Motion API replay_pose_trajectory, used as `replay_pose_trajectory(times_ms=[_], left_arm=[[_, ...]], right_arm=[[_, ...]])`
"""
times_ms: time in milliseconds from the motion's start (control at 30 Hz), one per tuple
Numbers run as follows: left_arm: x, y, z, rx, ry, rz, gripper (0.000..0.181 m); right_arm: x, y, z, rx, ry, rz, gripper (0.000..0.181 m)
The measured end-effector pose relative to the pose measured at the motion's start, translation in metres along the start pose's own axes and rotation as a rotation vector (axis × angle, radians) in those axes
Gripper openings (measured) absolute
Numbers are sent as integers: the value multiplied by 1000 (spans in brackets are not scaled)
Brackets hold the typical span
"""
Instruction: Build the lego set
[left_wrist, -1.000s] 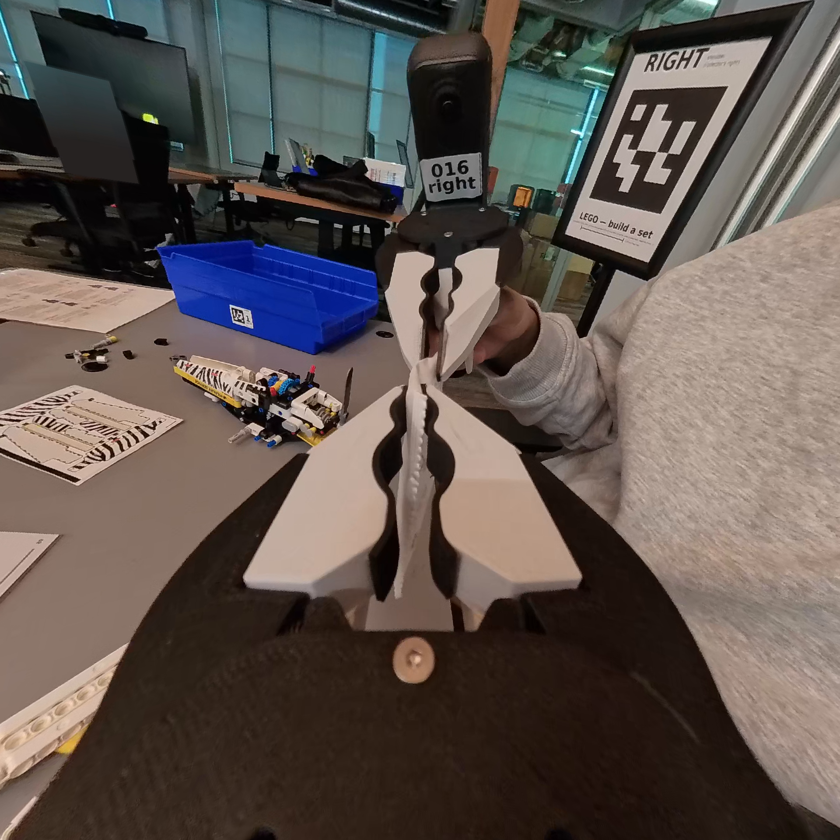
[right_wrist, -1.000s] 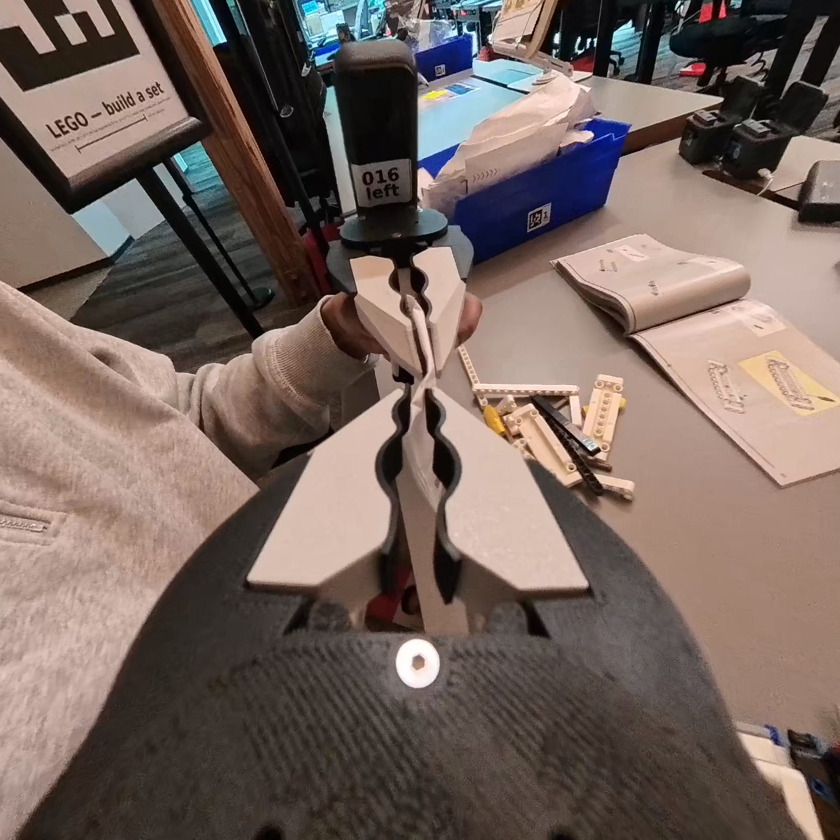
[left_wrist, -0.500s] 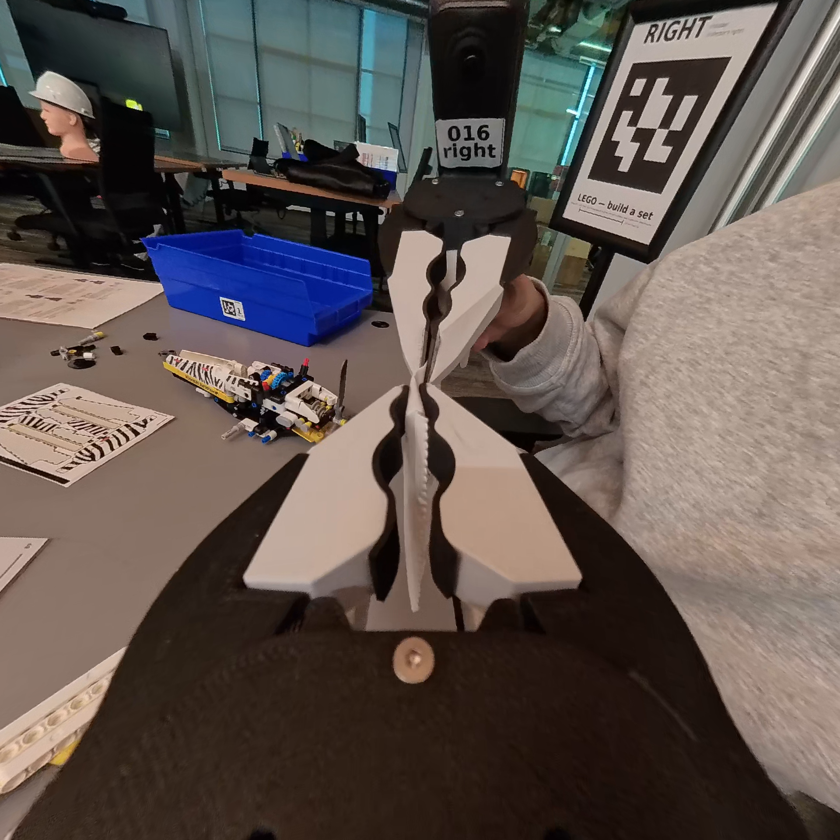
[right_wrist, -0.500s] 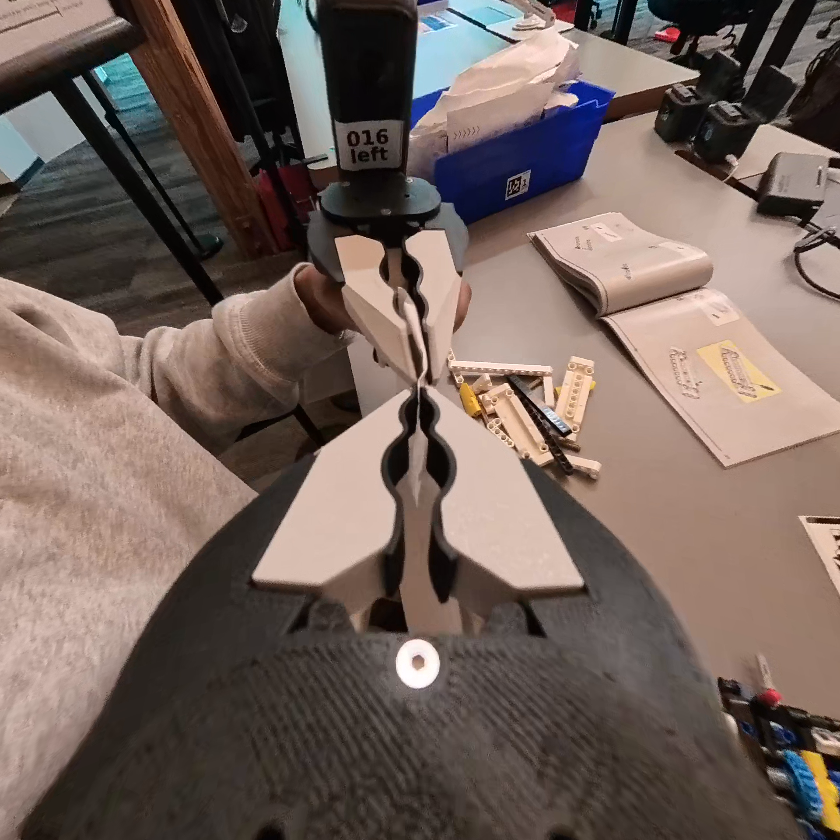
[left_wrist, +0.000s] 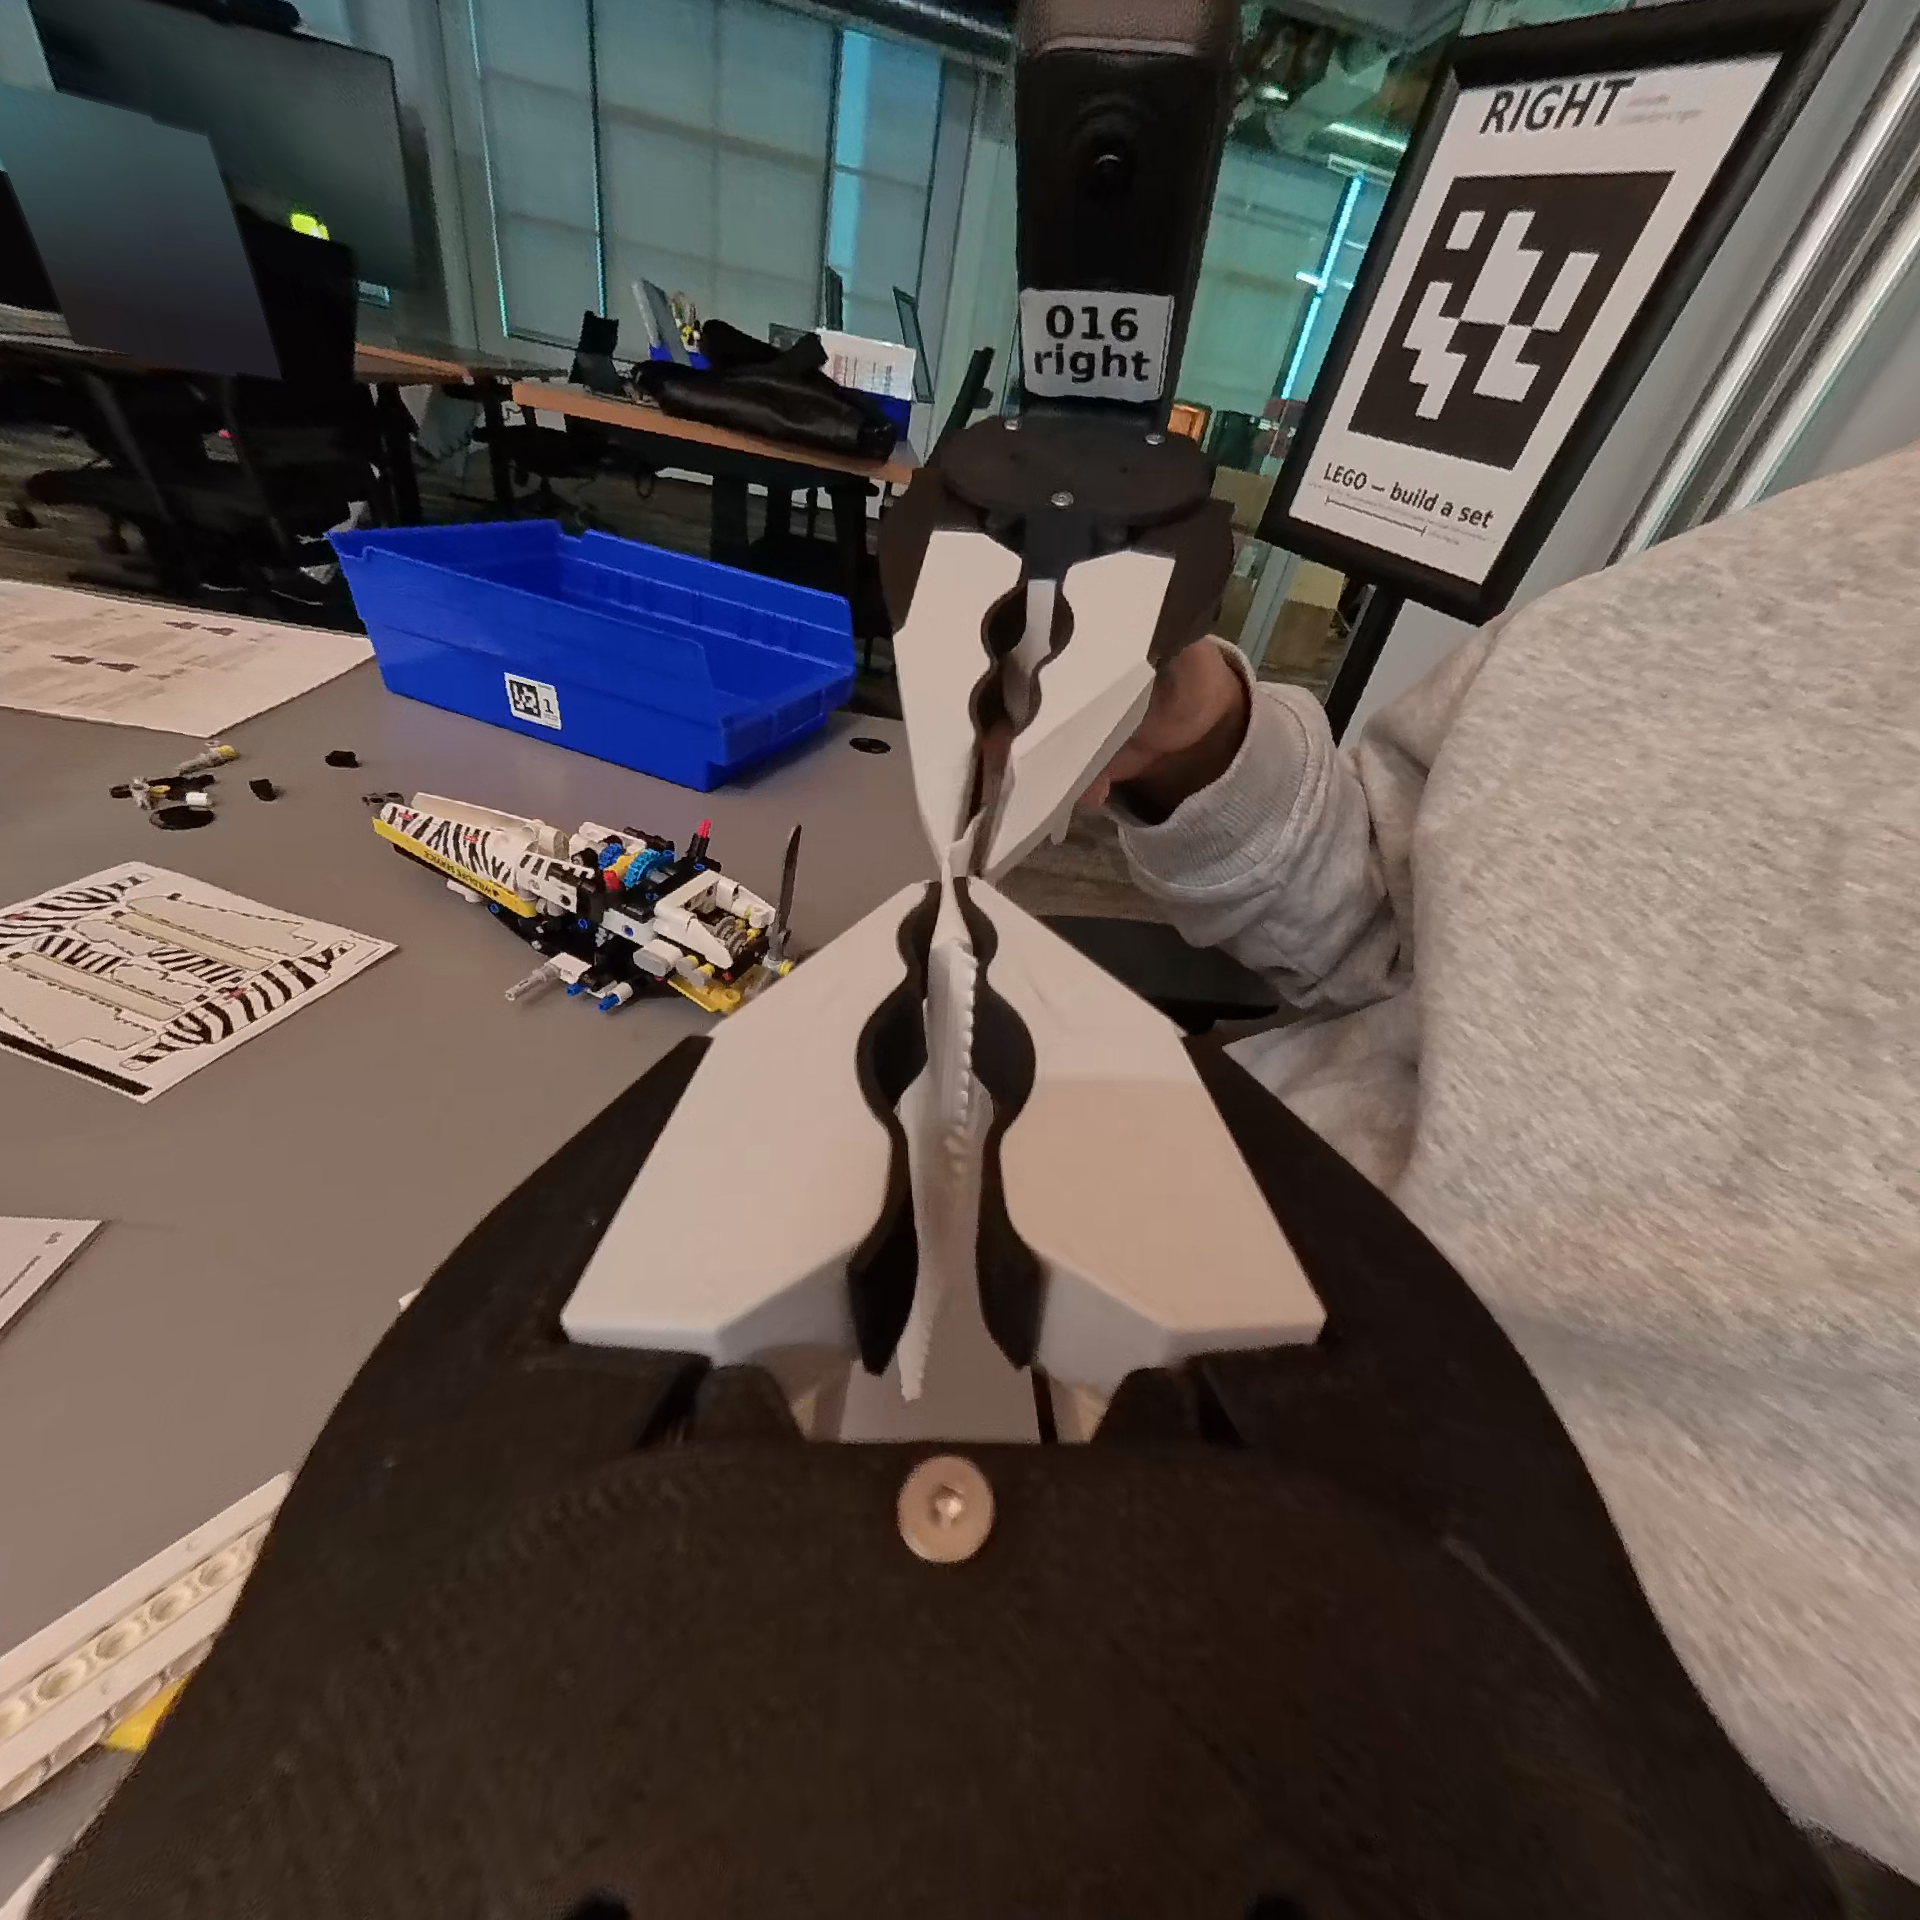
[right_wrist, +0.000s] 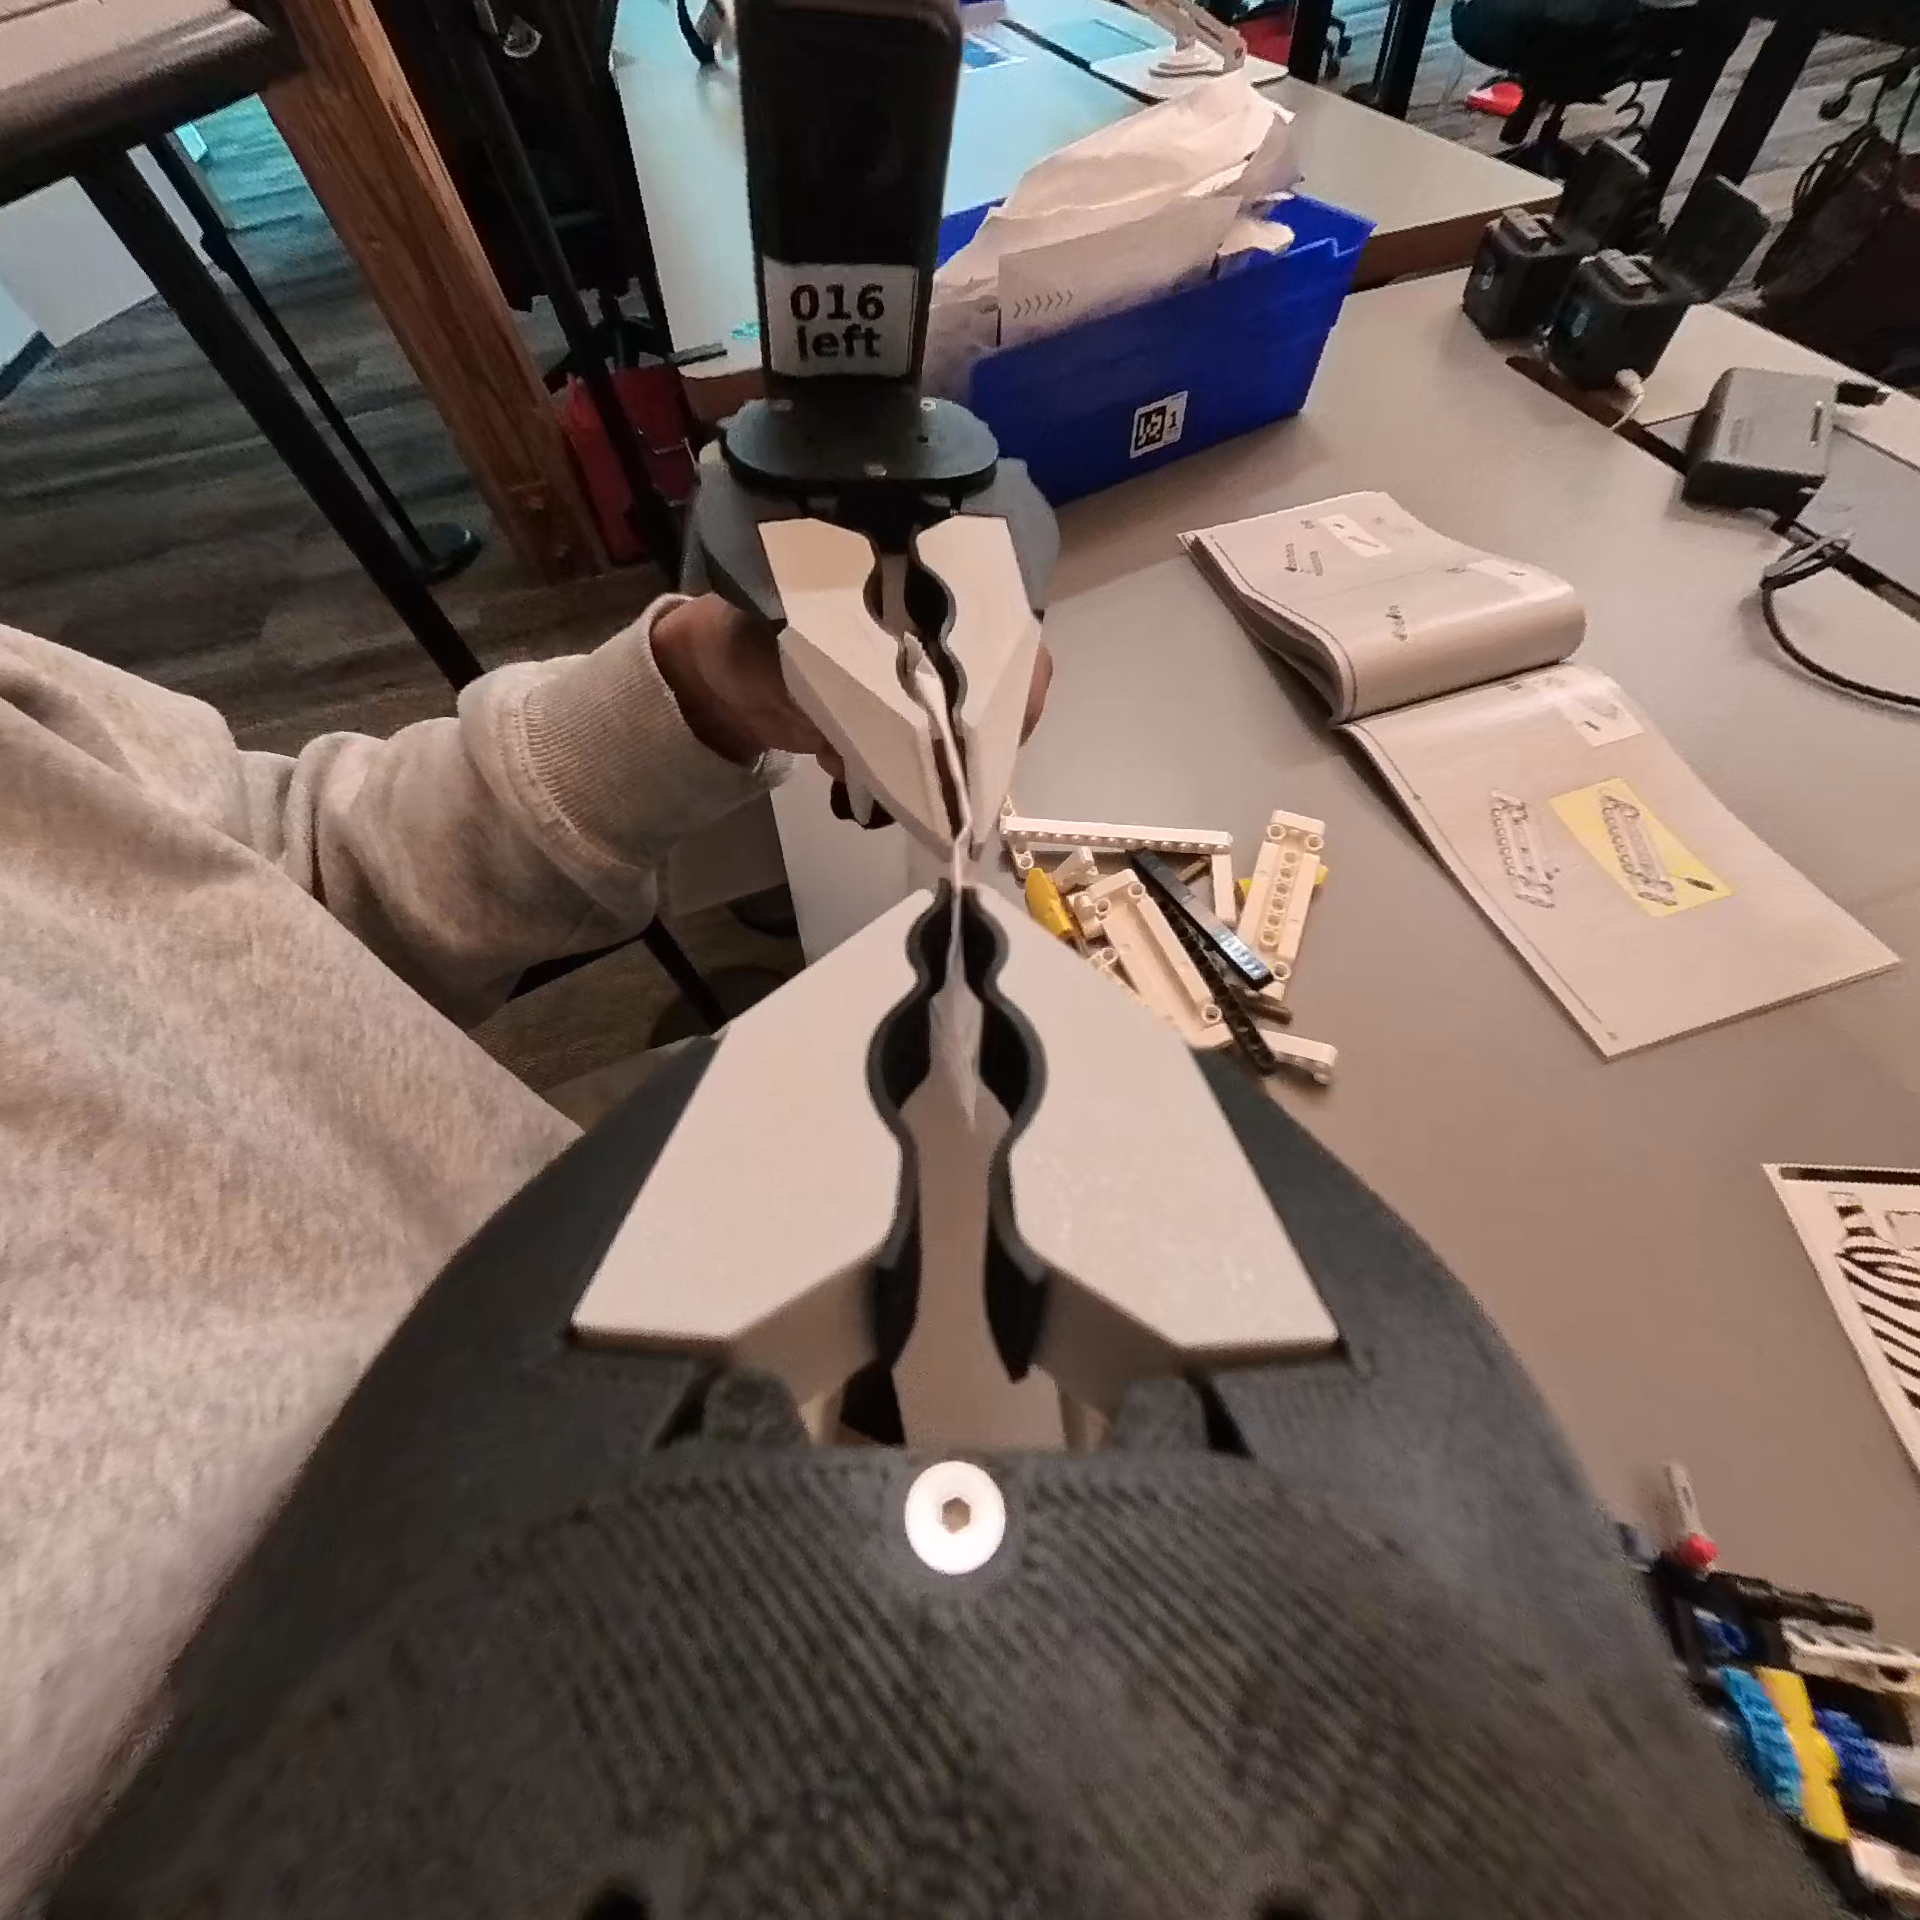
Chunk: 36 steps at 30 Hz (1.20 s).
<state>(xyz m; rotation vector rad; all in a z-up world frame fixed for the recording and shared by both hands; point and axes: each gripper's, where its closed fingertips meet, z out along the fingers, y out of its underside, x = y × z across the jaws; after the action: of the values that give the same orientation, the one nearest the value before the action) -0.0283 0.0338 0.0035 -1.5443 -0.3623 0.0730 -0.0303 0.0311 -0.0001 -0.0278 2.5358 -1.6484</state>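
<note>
Left gripper (left_wrist: 951, 904), white fingers pressed together on thin white toothed lego strip (left_wrist: 951, 1132). Right gripper (left_wrist: 971, 847) opposite, tip to tip, closed on same strip's far end. Zebra-striped lego model (left_wrist: 592, 894) on grey table (left_wrist: 343, 1122), near blue plastic bin (left_wrist: 613, 644).

Even indoor light, soft shadows; strong wide-angle bending at edges, slight motion blur near bottom.
</note>
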Motion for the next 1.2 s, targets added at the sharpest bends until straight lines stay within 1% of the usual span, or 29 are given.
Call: replay_pose_trajectory(times_ms=[33,67,167,267,300,367,433,533,567,600,700,767,800,867,933,967,1000,1033,1200], left_arm=[[1,0,-1,-5,5,3,0],[1,1,-1,-14,4,6,0],[0,2,1,-22,-8,14,0],[0,0,1,-8,-6,7,0],[0,0,0,-3,-4,8,0],[0,-3,-1,10,-1,-1,0],[0,-1,0,3,-7,3,0],[1,-4,-3,15,-2,-1,0],[1,-4,-4,15,-2,3,0],[1,-5,-6,20,-1,2,0],[1,-3,-5,6,-3,0,0],[1,-6,-5,30,0,-10,0],[0,-9,-5,53,-10,-15,4],[-7,-12,-7,78,-62,-8,28],[-10,-10,-10,75,-85,16,30],[-9,-12,-11,85,-78,18,22],[-7,-15,-12,100,-64,19,10],[-7,-17,-13,115,-57,16,7],[-8,-20,-13,140,-22,-28,4]], right_arm=[[0,1,1,-2,-4,-4,7],[-2,3,1,-11,-16,-7,0],[-1,5,0,-33,-25,38,0],[0,3,0,-12,-10,19,0],[1,3,0,-6,4,9,9],[0,5,1,-10,11,-14,0],[0,6,2,-27,11,12,0],[-1,2,3,9,-9,24,0],[-1,1,3,21,-14,33,4],[-2,1,3,27,-22,35,0],[-3,3,4,15,-42,67,0],[-1,0,2,24,-36,77,0],[1,-2,1,46,-21,82,0],[4,-12,-6,126,-22,118,0],[5,-18,-13,177,-67,184,0],[7,-19,-15,190,-73,208,0],[10,-18,-16,199,-68,222,0],[11,-17,-16,208,-66,232,0],[13,-16,-17,254,-87,274,0]])
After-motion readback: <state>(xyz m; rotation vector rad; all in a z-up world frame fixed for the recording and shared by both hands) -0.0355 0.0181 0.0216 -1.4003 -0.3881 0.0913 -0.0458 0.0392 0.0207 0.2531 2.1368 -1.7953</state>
